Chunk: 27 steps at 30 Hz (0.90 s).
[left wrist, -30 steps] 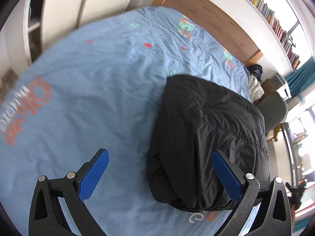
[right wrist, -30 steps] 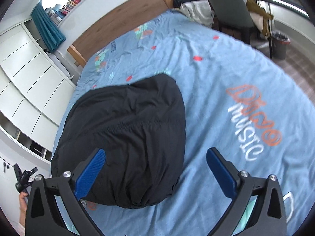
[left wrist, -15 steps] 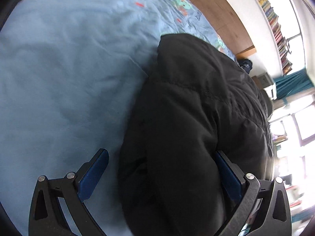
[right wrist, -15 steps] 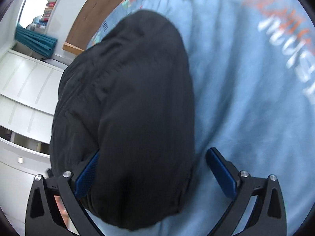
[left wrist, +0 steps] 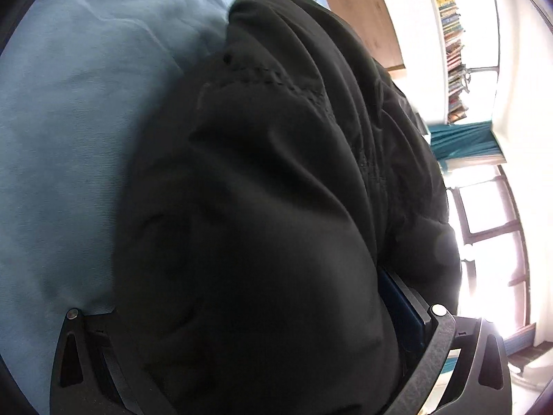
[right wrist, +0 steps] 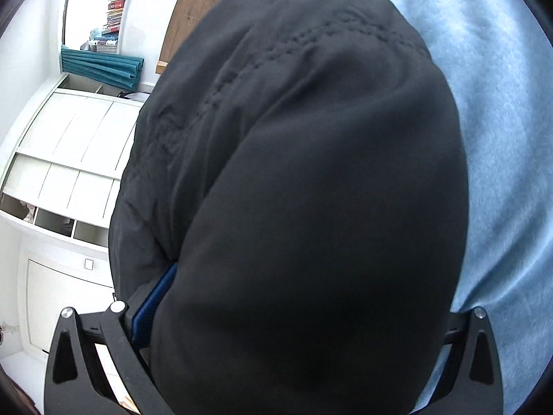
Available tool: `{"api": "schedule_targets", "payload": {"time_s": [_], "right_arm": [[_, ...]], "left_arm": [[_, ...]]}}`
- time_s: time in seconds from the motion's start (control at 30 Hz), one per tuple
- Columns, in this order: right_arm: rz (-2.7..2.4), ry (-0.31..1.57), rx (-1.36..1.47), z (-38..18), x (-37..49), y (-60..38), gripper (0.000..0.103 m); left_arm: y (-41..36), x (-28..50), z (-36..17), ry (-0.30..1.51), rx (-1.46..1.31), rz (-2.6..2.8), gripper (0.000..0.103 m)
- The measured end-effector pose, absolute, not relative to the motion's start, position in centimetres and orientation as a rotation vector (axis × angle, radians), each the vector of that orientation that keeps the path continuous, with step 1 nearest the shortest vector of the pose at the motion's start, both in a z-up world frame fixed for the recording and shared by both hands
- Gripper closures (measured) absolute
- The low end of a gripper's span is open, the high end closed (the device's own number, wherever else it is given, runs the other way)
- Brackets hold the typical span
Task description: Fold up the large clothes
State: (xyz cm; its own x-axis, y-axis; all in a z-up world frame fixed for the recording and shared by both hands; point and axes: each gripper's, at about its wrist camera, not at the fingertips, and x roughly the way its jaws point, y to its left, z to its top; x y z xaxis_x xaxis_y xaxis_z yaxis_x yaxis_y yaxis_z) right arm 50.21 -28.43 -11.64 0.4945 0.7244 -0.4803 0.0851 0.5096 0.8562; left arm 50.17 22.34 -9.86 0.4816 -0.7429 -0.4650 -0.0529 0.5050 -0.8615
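Observation:
A folded black puffer jacket (left wrist: 269,207) lies on the blue bedspread (left wrist: 69,138) and fills most of both views. In the left wrist view its thick near end bulges between my left gripper's (left wrist: 255,332) fingers; one blue pad (left wrist: 401,311) presses its right side, the other pad is hidden under the fabric. In the right wrist view the jacket (right wrist: 311,190) bulges between my right gripper's (right wrist: 293,318) fingers; the left blue pad (right wrist: 152,301) presses its side, the right pad is hidden. Both grippers have closed in on the jacket.
The bedspread (right wrist: 501,138) runs along the right in the right wrist view. A wooden headboard (left wrist: 359,10), bookshelves (left wrist: 452,34), a teal curtain (right wrist: 100,65) and white wardrobe doors (right wrist: 69,159) surround the bed.
Both grippers dropped down and forward from above the bed onto the jacket's near end. Their open fingers went round the bundle and closed in on it.

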Motion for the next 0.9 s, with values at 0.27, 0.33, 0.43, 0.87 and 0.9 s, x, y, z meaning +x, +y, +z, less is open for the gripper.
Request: {"api": "schedule_targets", "payload": {"time_s": [0.27,0.33,0.43,0.87,0.9], "right_arm": [[0.443,0.973,0.912,-10.4,50.3,-26.8,0.050],[0.445,0.940,0.878,-8.9,50.1,-26.0,0.066],[0.454,0.916,0.776,-6.2,50.2,-24.6,0.075],[0.497,0.696,0.526,9.8,46.8,-21.6,0.079],[0.500,0.688,0.522,10.2,45.7,-22.4,0.079]], "left_arm": [[19.6,49.4,-6.0,0.898,-0.853,-0.541,0.069],[18.5,49.0,-3.9,0.871,-0.788,-0.544,0.076],[16.9,48.6,-0.2,0.816,-0.707,-0.571,0.079],[15.6,43.3,10.9,0.676,-0.576,-0.655,0.080],[15.7,42.5,11.5,0.668,-0.570,-0.656,0.080]]}}
